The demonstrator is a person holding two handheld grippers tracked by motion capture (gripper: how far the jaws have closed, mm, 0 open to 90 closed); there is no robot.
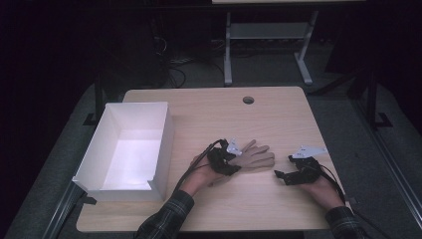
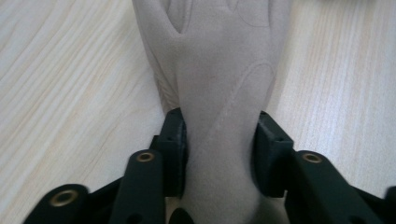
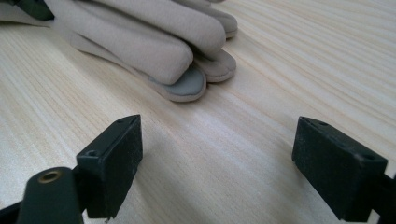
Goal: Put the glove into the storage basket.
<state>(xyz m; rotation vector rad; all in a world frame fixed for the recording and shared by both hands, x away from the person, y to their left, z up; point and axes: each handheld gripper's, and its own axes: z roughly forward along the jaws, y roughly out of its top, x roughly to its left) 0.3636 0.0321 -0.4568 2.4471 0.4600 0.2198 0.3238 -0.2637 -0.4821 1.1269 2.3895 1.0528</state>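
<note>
Grasping step: left tool [image 2: 219,140] clamps the beige glove [image 2: 219,70] at its cuff; right tool [image 3: 217,158] waits, jaws apart; next, lift toward the white box [image 1: 164,134].

High view dim and grainy, dark surround beyond the table [image 1: 278,107], white box [image 1: 130,149] floor glowing brightly, gripper views evenly bright, soft shadow under the glove [image 3: 154,51], near jaws blurred at bottom edges, wood grain softening farther off
</note>
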